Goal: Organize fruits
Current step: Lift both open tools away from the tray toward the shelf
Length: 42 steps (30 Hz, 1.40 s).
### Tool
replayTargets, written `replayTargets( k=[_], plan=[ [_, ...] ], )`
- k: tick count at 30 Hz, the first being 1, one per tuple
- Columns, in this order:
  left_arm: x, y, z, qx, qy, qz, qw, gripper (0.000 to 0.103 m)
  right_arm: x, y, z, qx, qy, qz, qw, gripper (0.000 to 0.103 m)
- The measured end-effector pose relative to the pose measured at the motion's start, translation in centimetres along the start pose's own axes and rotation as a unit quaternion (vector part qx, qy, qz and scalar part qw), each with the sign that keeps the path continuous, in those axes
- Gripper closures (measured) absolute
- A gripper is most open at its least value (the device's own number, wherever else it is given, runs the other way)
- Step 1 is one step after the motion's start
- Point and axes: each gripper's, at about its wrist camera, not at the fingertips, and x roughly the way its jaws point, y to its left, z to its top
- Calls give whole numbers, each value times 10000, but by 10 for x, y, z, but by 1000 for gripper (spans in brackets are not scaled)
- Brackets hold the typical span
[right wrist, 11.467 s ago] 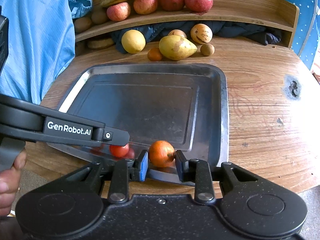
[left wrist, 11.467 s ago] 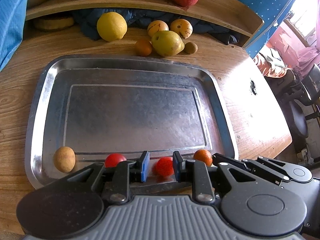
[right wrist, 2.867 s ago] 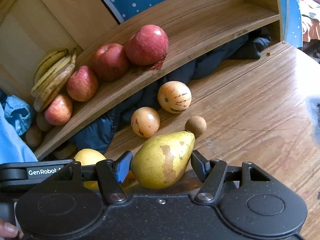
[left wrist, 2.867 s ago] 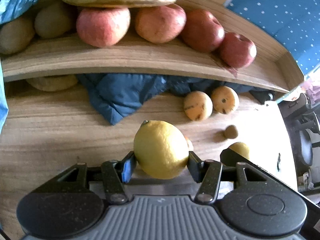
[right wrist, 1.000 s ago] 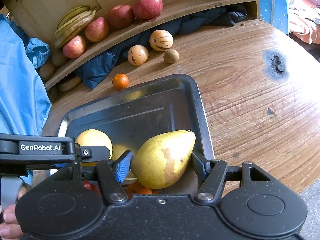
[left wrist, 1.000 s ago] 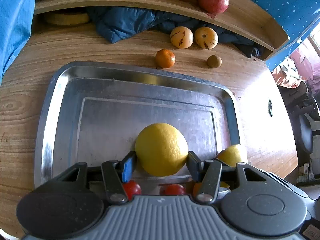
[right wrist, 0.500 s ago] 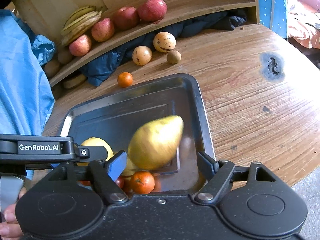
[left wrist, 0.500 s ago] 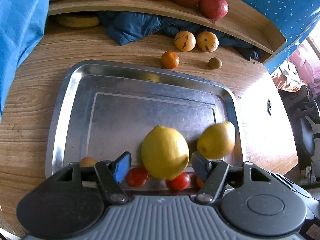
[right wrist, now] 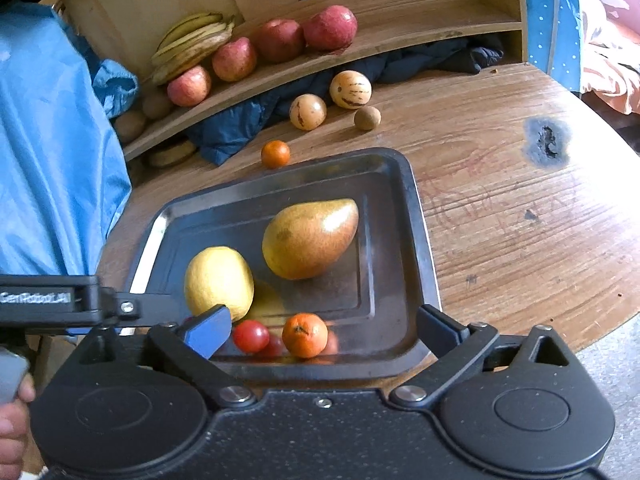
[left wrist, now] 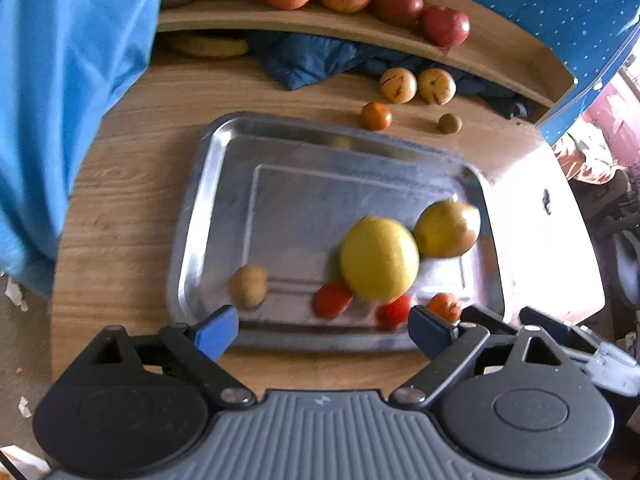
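Round wooden surface (right wrist: 520, 216), broad and worn, carrying everything. Curved wooden shelf (right wrist: 400, 28) at the back, loaded with red apples (right wrist: 330, 27) and a bunch of bananas (right wrist: 192, 40). Metal tray (right wrist: 418, 240) near the front edge, already holding most of what has been gathered.

On the tray: a pear (right wrist: 310, 238) lying on its side, long axis running from the blunt end at lower left to the narrow end at upper right, toward the tray's far right corner. Just beside it, a lemon (right wrist: 218, 282), nearer the left claw. Smaller along the near rim: a mandarin (right wrist: 304, 335), two tomatoes (right wrist: 251, 336), and, in the left wrist view, a brown kiwi (left wrist: 248, 286) at the near left.

Left claw (left wrist: 324, 330) spread wide, holding nothing. Right claw (right wrist: 324, 330) likewise wide apart and empty, poised above the tray's near edge.

Not yet gathered, all beyond the tray's far rim, straight ahead of both claws: two striped pale melons (right wrist: 350, 89), one small orange (right wrist: 275, 154) just off the far rim, one small brown fruit (right wrist: 367, 117) to its right. Orange apparently closer to the left claw's line, brown fruit and melons closer to the right's. Probably a forward reach over the loaded tray next; some risk of nudging the pear or lemon in passing.
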Motion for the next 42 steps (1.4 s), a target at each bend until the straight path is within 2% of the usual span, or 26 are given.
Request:
replayTargets(
  k=[5, 12, 19, 30, 42],
  plan=[
    [-5, 9, -11, -67, 108, 152, 9998, 4, -5, 2, -3, -112, 57, -10, 9999, 2],
    [-3, 17, -15, -182, 229, 589, 9978, 1, -6, 6, -6, -395, 214, -94, 9989, 1],
    [1, 24, -9, -298, 316, 975, 9943, 1, -2, 7, -5, -679, 404, -436, 9959, 1],
    [5, 17, 15, -178, 257, 1062, 9938, 1, 1, -3, 12, -575, 301, -527, 9965, 1],
    [24, 4, 56, 27, 256, 1036, 9943, 1, 17, -13, 41, -450, 236, -584, 9970, 1]
  ],
)
